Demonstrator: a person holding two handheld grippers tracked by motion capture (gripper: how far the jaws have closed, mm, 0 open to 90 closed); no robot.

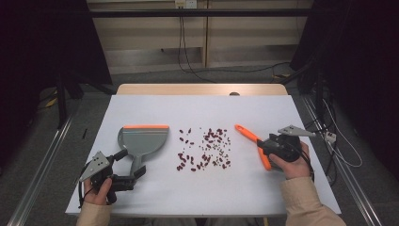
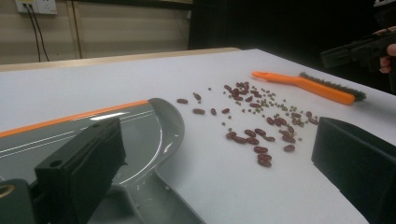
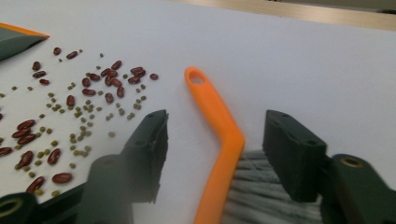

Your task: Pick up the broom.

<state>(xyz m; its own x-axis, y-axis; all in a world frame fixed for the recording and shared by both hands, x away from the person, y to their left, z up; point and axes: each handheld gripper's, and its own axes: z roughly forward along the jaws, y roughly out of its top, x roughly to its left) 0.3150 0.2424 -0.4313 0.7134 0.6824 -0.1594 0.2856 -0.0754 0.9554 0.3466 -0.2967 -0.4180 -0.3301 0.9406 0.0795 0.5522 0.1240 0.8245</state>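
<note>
Brush (image 3: 219,140) lies on desk (image 1: 263,188) right of beans (image 1: 204,148), between right gripper (image 3: 212,140) jaws, not yet pinched; centre grip on handle. Left gripper (image 1: 134,165) released at dustpan (image 1: 143,141) handle.

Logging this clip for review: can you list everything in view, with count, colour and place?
dustpan: one, grey with orange edge, table left
brush: one, orange handle, grey bristles, table right, between the right tool's jaws
beans: many, dark red and small green, scattered mid-table
table: one, white top
cables: several, black, floor behind
left tool: black, jaws apart at the dustpan's handle
right tool: black, astride the brush, pads not yet pressing
</note>
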